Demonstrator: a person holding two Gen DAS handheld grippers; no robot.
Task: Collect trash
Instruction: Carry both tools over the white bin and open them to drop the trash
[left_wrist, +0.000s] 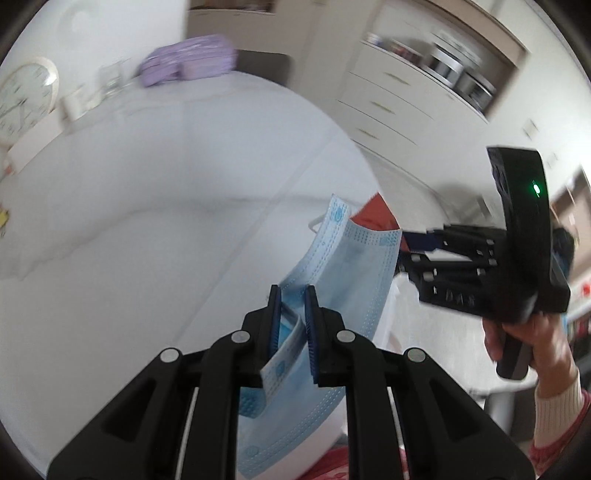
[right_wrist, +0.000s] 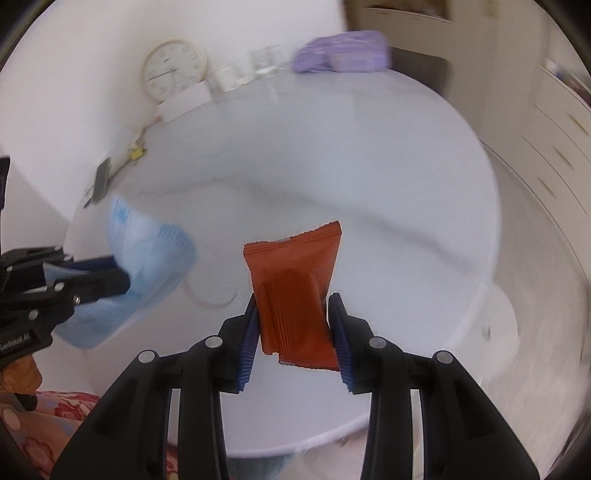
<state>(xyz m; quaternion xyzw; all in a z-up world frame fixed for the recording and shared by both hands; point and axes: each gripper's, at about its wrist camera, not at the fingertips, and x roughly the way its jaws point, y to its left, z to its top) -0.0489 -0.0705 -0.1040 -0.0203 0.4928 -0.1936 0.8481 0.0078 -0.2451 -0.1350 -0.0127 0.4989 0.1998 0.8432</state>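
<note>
Orange wrapper (right_wrist: 295, 291) between right gripper (right_wrist: 293, 332) pads

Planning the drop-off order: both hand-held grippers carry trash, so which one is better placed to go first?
Hard to call; no bin shows. Slightly the right hand-held gripper: its orange wrapper is pinched squarely, while the left hand-held gripper holds a dangling blue face mask.
</note>
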